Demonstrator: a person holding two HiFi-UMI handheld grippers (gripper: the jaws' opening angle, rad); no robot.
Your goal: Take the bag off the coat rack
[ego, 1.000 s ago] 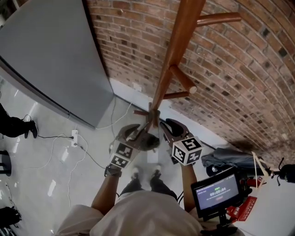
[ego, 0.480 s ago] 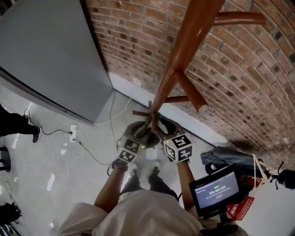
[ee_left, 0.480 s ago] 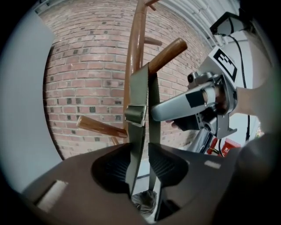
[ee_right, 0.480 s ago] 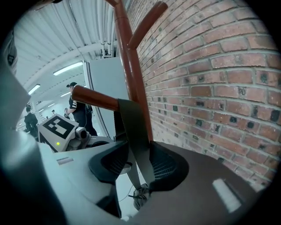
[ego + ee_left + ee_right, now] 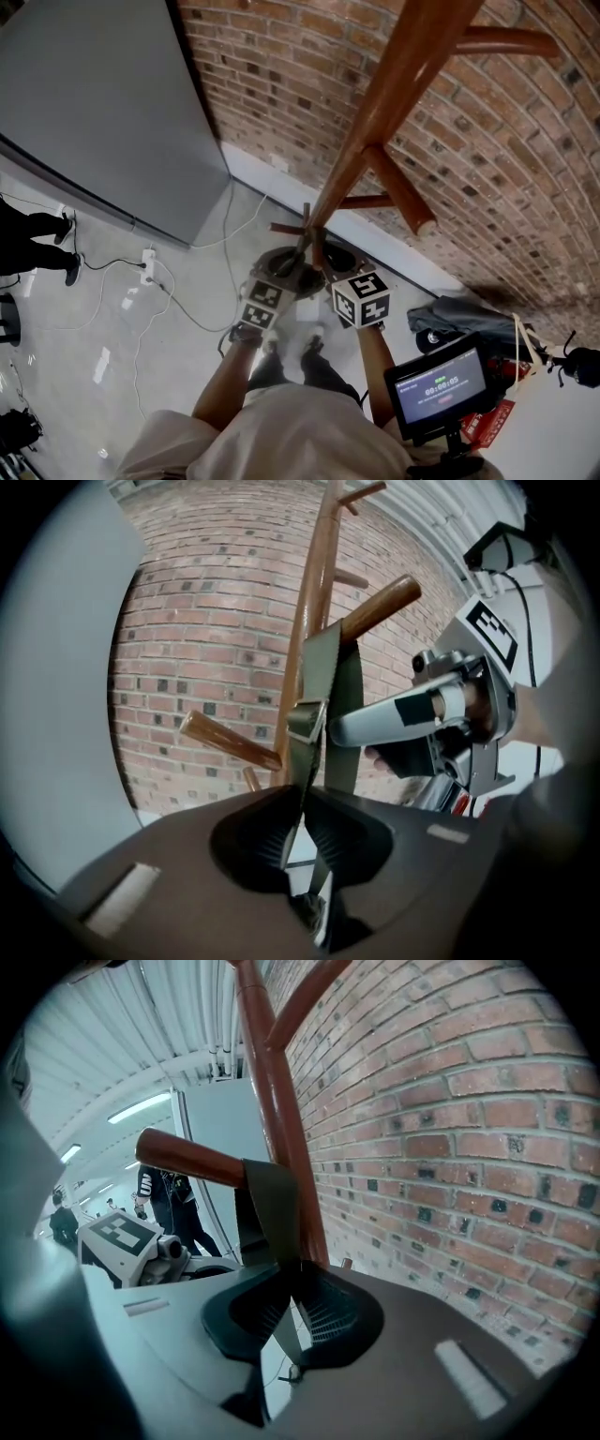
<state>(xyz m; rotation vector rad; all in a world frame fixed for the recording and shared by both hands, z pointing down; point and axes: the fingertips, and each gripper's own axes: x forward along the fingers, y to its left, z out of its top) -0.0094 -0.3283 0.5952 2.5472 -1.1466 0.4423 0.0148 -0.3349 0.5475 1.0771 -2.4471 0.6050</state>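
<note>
From my desk I count one reddish-brown wooden coat rack [image 5: 367, 131] (at least four pegs [image 5: 403, 192] on it in the head view), two olive webbing straps [image 5: 321, 667] hanging from one peg, two dark grey handheld grippers, left [image 5: 302, 829] and right [image 5: 287, 1309], one grey flat panel [image 5: 103, 103] and one small black screen [image 5: 441, 384].

Left hand-held gripper [image 5: 302, 803] and right hand-held gripper [image 5: 286, 1288] (side by side) just closed on bag strap [image 5: 320, 667].
</note>
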